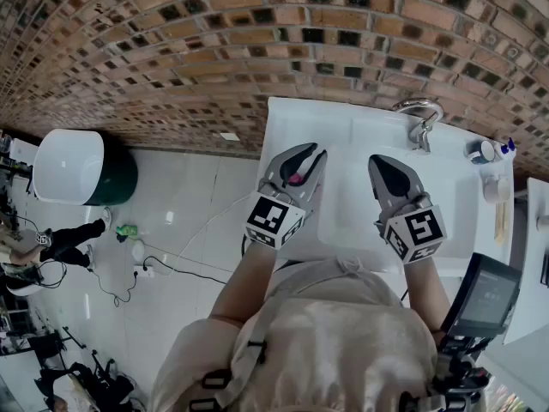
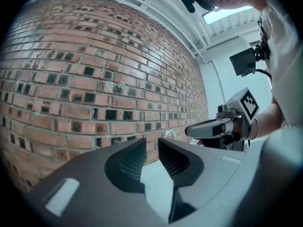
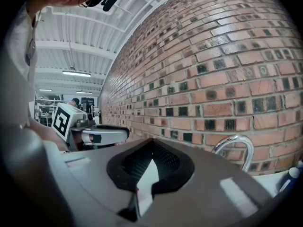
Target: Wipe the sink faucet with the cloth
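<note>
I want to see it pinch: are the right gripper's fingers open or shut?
Shut. On the right gripper the fingers meet at their tips, with nothing between them.

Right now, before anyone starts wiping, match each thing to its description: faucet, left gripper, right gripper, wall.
Things:
1 faucet
2 left gripper
3 right gripper
4 wall

Descriptions:
a jaws together, nothing held
b red-brown brick
c curved shiny metal at the back edge of the sink
d jaws slightly apart, nothing between them

Pairs: 1-c, 2-d, 3-a, 4-b
</note>
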Action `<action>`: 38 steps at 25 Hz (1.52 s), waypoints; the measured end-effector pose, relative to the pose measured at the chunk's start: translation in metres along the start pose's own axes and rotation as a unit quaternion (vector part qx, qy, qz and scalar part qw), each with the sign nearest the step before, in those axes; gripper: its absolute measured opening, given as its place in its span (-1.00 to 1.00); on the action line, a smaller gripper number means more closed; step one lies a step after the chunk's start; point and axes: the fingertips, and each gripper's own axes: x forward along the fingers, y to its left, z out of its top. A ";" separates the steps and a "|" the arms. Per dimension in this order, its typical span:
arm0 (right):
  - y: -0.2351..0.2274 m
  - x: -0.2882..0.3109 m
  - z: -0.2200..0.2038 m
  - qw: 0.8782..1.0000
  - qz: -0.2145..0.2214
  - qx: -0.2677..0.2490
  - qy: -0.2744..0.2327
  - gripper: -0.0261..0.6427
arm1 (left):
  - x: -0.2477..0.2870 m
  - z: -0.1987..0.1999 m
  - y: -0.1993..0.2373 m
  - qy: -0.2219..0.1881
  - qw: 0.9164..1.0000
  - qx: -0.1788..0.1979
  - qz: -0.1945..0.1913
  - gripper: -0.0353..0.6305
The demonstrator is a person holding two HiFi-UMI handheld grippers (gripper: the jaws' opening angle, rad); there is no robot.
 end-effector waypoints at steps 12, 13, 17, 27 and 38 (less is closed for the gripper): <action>0.006 0.021 -0.039 0.998 0.012 0.037 0.042 -0.95 | -0.030 -0.152 0.012 0.230 0.972 0.047 -0.009 0.06; 0.007 0.022 -0.043 0.998 0.013 0.040 0.046 -0.95 | -0.036 -0.172 0.014 0.259 0.965 0.046 -0.010 0.07; 0.012 0.028 -0.053 0.997 0.019 0.049 0.058 -0.95 | -0.047 -0.221 0.022 0.323 0.946 0.040 -0.013 0.11; 0.010 0.036 -0.078 0.994 0.018 0.069 0.083 -0.95 | -0.034 -0.283 0.033 0.390 0.920 0.006 -0.023 0.10; 0.005 0.041 -0.081 0.994 0.004 0.075 0.080 -0.95 | -0.029 -0.298 0.056 0.390 0.921 -0.017 0.016 -0.53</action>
